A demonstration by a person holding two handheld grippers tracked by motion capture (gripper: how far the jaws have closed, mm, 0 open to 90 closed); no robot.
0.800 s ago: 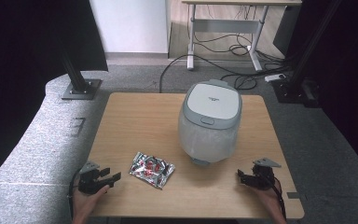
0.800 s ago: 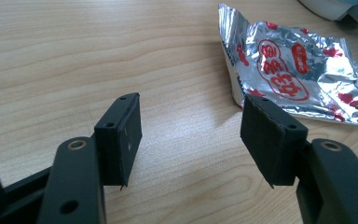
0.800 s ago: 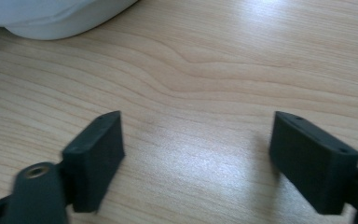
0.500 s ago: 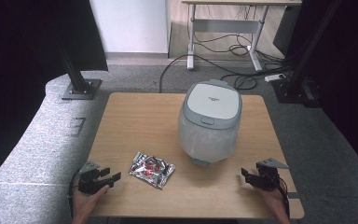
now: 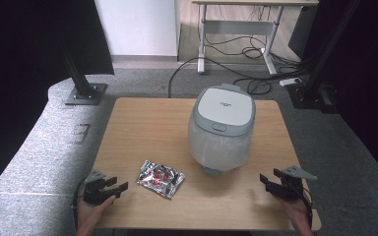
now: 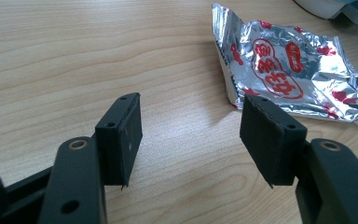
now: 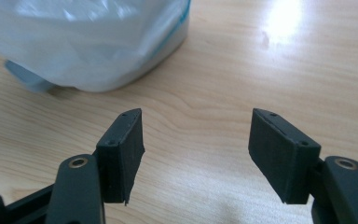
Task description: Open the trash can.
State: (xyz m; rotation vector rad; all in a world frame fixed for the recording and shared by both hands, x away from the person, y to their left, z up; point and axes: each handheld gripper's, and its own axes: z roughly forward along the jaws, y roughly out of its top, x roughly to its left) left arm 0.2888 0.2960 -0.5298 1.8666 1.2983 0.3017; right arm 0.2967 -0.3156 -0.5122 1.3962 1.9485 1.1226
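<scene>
A white and grey rice cooker [image 5: 221,129] wrapped in clear plastic stands on the wooden table [image 5: 147,128], right of centre. A crinkled silver snack packet [image 5: 160,178] with red print lies flat near the front. My left gripper [image 5: 119,187] rests at the front left corner, open and empty, a short way left of the packet [image 6: 286,70]. My right gripper [image 5: 266,181] sits at the front right, open and empty, with the cooker's base [image 7: 93,42] beyond its jaws. In both gripper views, the left gripper [image 6: 191,135] and right gripper [image 7: 196,149] have bare wood between their jaws.
A grey padded floor surrounds the table. Black stand bases [image 5: 83,93] sit on the floor at the back left and back right [image 5: 315,96]. A desk frame [image 5: 236,34] with cables stands behind the table.
My right gripper has slid to the right and a little toward the table's front edge. The left gripper, packet and cooker stay put.
</scene>
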